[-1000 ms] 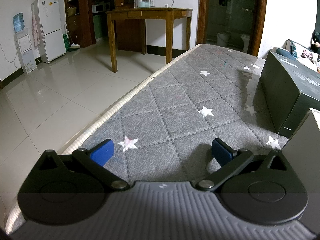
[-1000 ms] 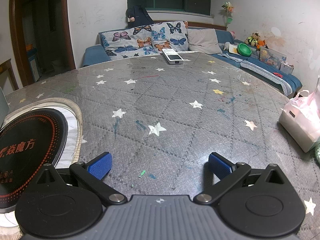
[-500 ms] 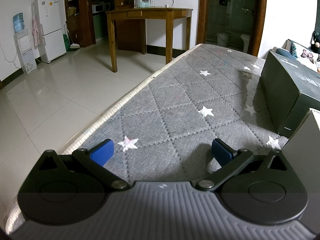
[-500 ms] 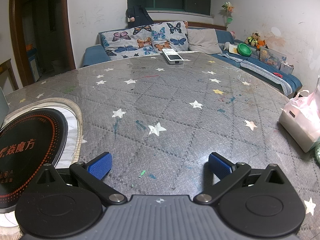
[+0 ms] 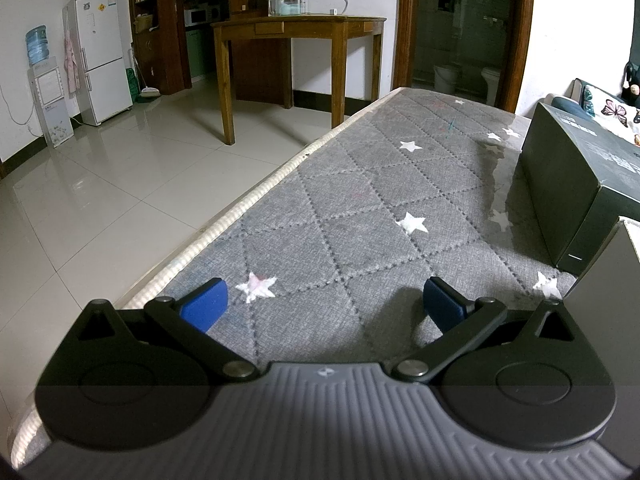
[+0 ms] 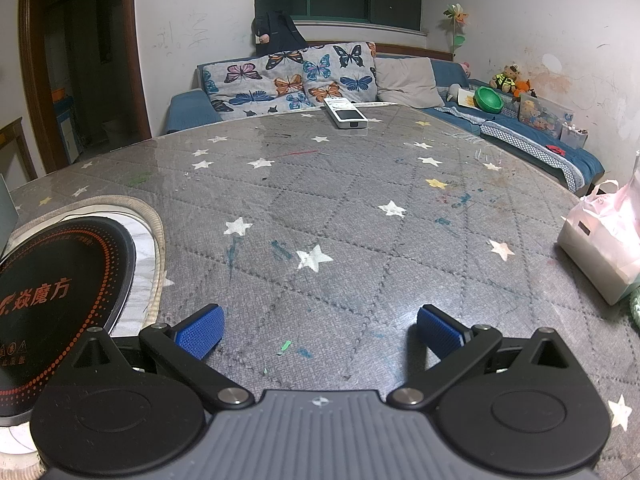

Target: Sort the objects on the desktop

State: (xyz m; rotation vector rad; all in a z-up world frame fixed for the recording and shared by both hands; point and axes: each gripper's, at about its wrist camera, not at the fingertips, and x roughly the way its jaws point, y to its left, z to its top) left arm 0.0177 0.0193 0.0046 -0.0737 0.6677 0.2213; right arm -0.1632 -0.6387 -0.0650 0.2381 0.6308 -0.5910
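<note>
Both my grippers were spread wide with nothing in them. My left gripper hung low over the desk near its left edge, with a dark box just off to the right. My right gripper sat over the star-print cover, an induction cooktop by the left edge, a white remote at the far edge, and a pink bag on the right.

table: grey star cloth | on it: remote, black box, pink bag
</note>
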